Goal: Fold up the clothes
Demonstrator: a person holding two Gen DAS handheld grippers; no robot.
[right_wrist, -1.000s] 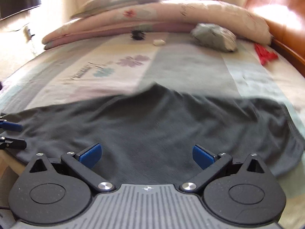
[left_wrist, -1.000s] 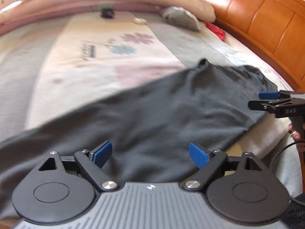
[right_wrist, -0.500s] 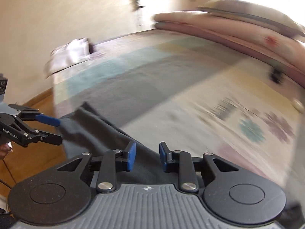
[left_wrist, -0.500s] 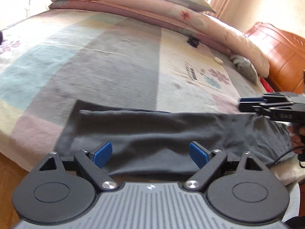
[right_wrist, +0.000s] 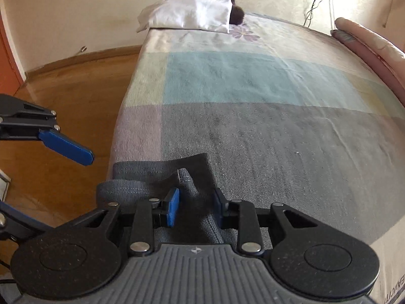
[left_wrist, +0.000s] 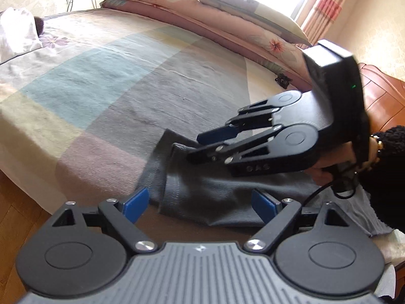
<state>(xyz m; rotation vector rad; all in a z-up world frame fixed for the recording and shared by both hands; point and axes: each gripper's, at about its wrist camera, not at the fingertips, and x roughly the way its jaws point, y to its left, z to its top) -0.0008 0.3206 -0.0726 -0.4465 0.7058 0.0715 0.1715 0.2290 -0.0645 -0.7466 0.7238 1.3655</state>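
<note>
Right gripper (right_wrist: pixel 195 206) has its blue pads pinched on a raised fold of the dark grey garment (left_wrist: pixel 215 197), which lies folded over on itself at the near corner of the bed (right_wrist: pixel 253 131), on the grey and pink squares of the patchwork bedspread (left_wrist: pixel 106 76) by the wooden floor (right_wrist: pixel 71 86). Left gripper (left_wrist: pixel 200 204) hangs just over the garment's near edge with its jaws spread wide and nothing between them. Beyond, a white pillow (right_wrist: pixel 187 12) lies at the bed's far corner and a rolled pink quilt (left_wrist: pixel 202 15) runs along its far side.
</note>
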